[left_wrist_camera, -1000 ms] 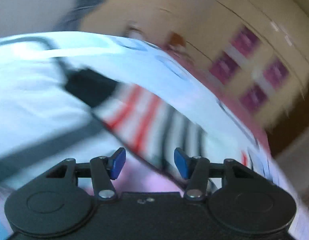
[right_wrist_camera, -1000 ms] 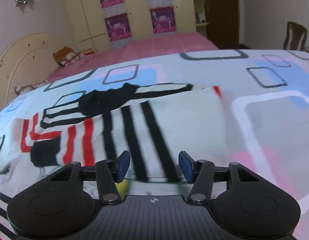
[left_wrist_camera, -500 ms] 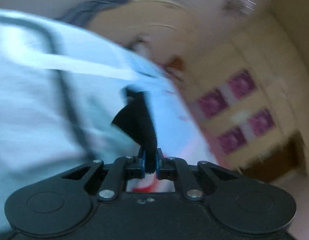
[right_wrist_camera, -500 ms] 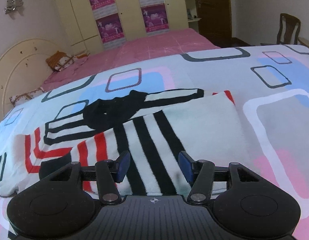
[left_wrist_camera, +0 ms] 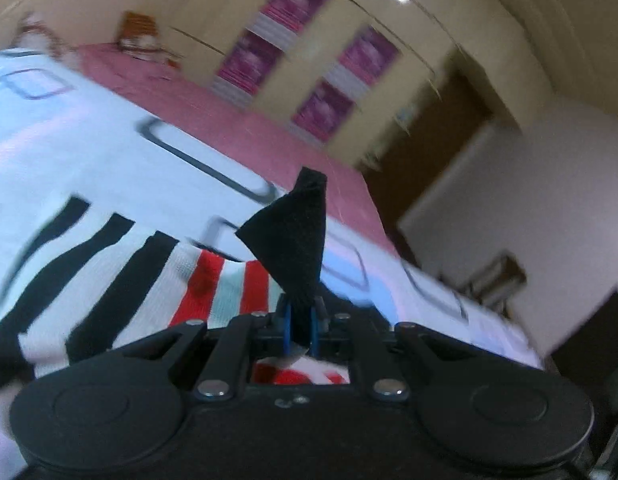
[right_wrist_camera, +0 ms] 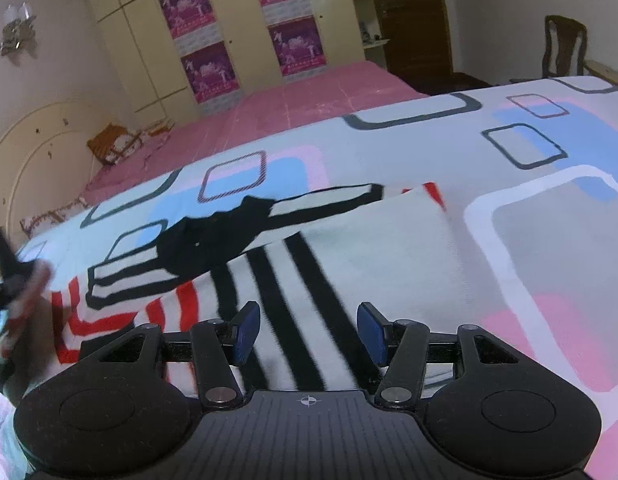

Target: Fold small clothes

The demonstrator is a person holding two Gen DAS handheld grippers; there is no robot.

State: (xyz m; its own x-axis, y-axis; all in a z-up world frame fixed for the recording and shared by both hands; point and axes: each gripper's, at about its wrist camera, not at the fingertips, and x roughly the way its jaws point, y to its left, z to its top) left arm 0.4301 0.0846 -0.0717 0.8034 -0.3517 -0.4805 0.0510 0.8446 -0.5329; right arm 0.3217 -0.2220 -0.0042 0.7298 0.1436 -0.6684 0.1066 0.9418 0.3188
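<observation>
The left gripper [left_wrist_camera: 301, 322], open a second ago, now pinches the striped garment's [left_wrist_camera: 109, 276] black cuff [left_wrist_camera: 293, 236] at frame centre, starting a fold, while the right gripper [right_wrist_camera: 307, 334] hangs half-open, empty.

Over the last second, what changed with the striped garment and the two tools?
The left tool closed on the striped garment's black cuff and swung it up over the bedspread. The right tool stayed open above the garment's body, gripping nothing.

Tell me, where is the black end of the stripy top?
In the left wrist view, the black end is pinched in the left gripper, sticking up at centre above the striped top on the patterned bedsheet.
</observation>
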